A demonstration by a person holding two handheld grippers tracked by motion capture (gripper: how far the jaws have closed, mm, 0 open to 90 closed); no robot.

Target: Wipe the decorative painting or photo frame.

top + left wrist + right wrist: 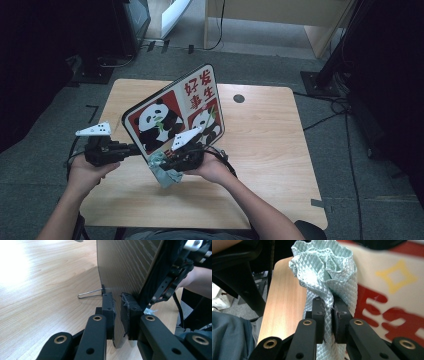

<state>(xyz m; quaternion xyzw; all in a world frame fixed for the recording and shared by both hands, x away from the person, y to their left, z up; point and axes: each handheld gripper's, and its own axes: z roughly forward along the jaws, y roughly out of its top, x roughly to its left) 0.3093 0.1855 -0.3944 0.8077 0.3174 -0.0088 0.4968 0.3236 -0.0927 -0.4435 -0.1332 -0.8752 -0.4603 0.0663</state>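
Observation:
A board (175, 112) printed with pandas and red characters stands tilted on edge above the wooden table (260, 135). My left gripper (137, 148) is shut on its lower left edge; in the left gripper view the jaws (117, 307) clamp the thin panel, whose brown back (125, 265) rises beyond. A wire stand (90, 293) sticks out from that back. My right gripper (167, 162) is shut on a light-blue quilted cloth (165, 172) at the board's lower front. In the right gripper view the cloth (324, 265) bunches above the pads (328, 312), against the printed face (392, 290).
A round cable hole (239, 98) sits near the table's far edge. Cables (345, 125) run over the grey floor at right. A pale wooden desk (280, 15) stands behind, and dark equipment (100, 30) at the back left.

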